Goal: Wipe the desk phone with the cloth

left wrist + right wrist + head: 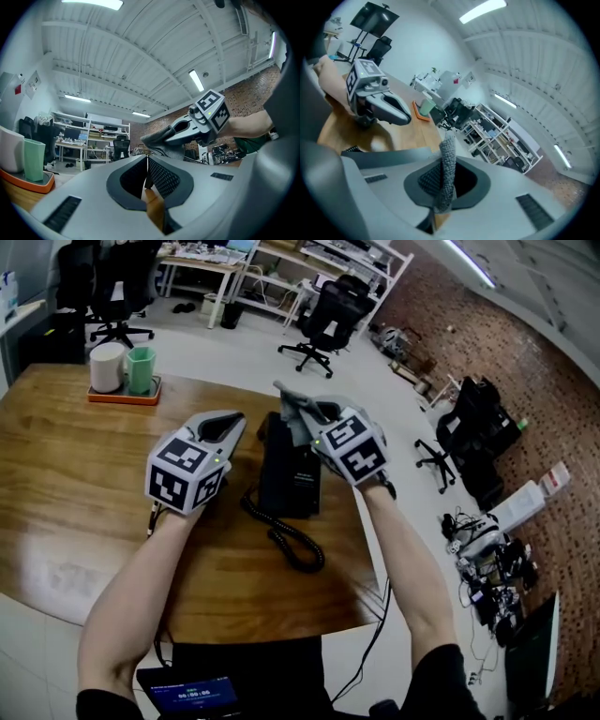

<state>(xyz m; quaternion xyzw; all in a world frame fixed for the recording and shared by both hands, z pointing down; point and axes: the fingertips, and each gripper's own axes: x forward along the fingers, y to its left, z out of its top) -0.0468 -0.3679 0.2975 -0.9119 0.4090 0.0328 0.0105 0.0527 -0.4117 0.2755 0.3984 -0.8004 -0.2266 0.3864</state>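
Right gripper (298,418) clamps grey knit cloth (292,405) at far end of black desk phone (291,474) on wooden table (75,493); left gripper (225,424), jaws together, empty, braces nothing: wipe may shove phone.

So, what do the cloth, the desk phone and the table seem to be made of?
The cloth looks like grey knitted or terry fabric: a coarse looped texture shows. The desk phone seems to be matte black plastic, with little glare on it. The table looks like wood or wood veneer, slightly glossy: brown grain with pale reflections.
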